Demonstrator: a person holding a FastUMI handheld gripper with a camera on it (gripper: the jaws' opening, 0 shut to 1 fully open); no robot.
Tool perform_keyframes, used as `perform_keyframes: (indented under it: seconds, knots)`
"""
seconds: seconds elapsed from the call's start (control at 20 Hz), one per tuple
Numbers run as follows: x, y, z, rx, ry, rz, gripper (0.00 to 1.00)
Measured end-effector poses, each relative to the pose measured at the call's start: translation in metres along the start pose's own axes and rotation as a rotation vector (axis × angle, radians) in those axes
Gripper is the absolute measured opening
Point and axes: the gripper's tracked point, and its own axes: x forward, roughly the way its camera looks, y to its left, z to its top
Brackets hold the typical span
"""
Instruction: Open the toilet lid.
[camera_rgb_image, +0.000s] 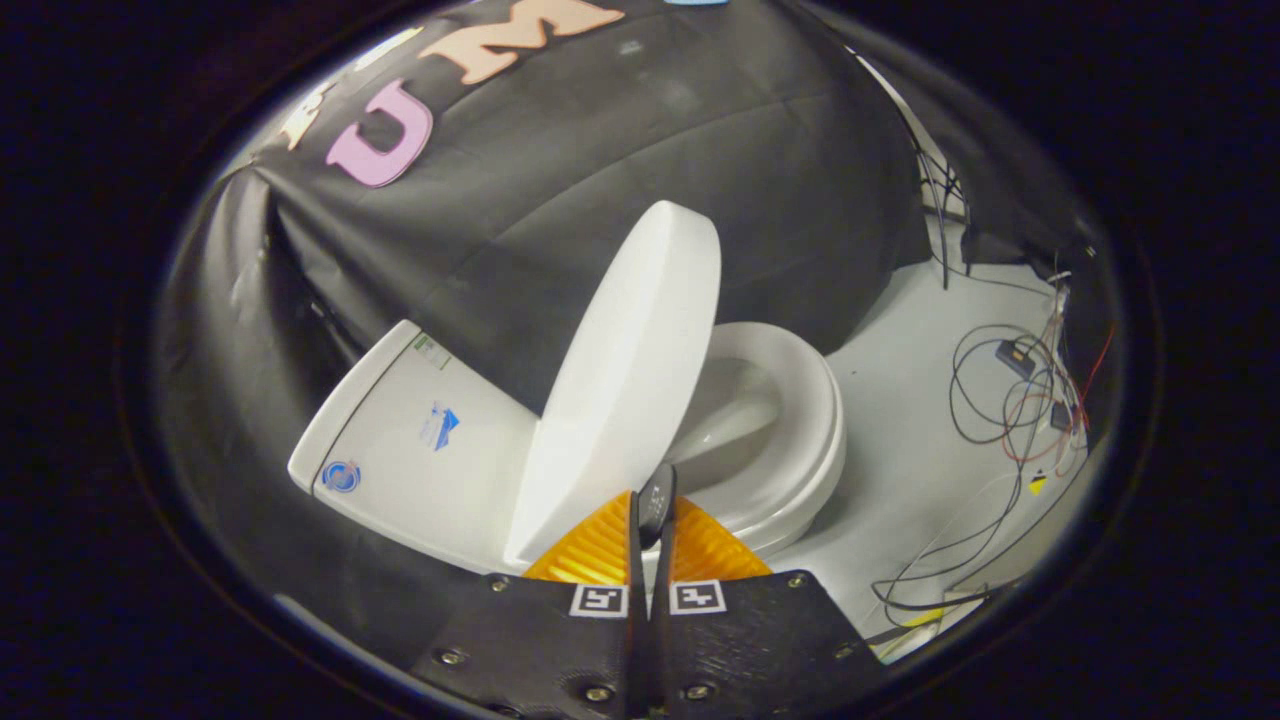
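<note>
A white toilet stands against the booth's black cloth wall, seen tilted. Its lid (630, 380) is raised well off the seat (800, 440) and leans back toward the tank (420, 440), so the bowl (735, 415) lies open. A small dark tab (658, 495) at the lid's free edge sticks out between my fingertips. My gripper (650, 510) is shut on this tab, with its two fingers pressed close together at the lid's rim.
The pale floor (900, 480) spreads beyond the seat. A tangle of thin cables (1010, 400) with small dark boxes lies on it farther out. More cables (940, 580) run close to my right finger. The black cloth wall (560, 200) hangs behind the toilet.
</note>
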Motion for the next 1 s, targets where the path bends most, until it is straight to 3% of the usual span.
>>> perform_keyframes:
  seconds: [0.55,1.0]
  knots:
    - [-0.008,0.019,0.005,-0.094,-0.038,0.020,0.01]
    - [-0.014,0.027,0.010,-0.176,-0.066,-0.057,0.01]
